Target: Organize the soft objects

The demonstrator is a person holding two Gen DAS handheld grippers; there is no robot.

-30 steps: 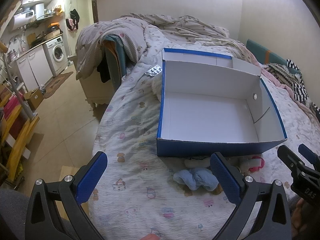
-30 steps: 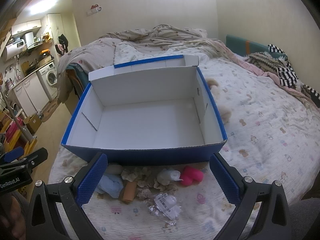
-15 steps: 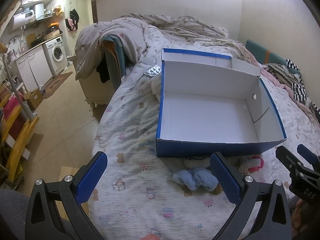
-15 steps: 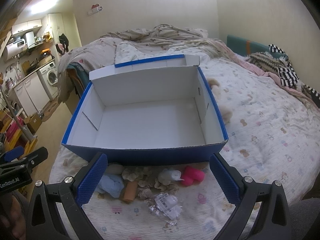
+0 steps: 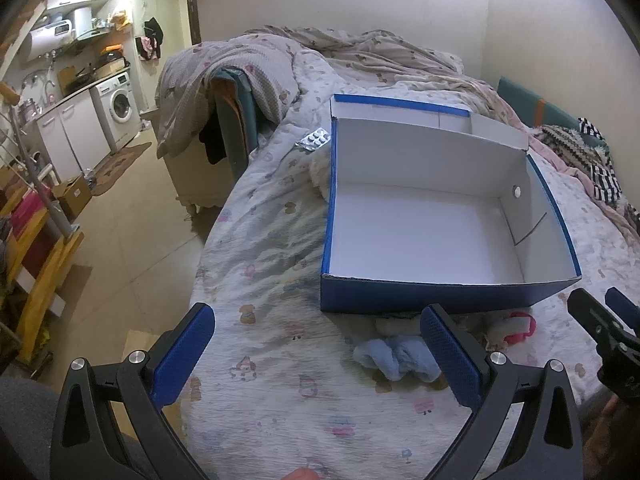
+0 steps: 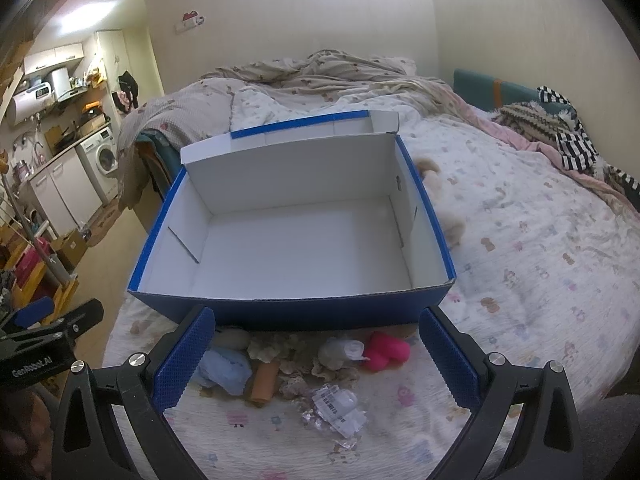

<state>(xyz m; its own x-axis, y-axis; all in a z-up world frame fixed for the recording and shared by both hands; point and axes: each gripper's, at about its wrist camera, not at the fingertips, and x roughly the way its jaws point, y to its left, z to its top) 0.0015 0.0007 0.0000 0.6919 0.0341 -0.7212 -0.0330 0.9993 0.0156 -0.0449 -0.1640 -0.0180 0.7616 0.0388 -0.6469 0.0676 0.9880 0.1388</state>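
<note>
I count one blue box [image 6: 292, 312]; one pink soft item [image 6: 387, 356]; one light-blue cloth [image 6: 224, 370]; one orange roll [image 6: 265, 379]; one crumpled wrapper [image 6: 336, 408]; one blister pack [image 5: 313, 139].

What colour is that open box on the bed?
The box is blue outside and white inside, seen best from the right wrist view.

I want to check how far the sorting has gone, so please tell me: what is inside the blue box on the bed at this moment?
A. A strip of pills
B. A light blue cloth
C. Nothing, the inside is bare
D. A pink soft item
C: the blue box shows only its white floor and walls, while the light blue cloth and the pink soft item lie on the bed in front of it.
</note>
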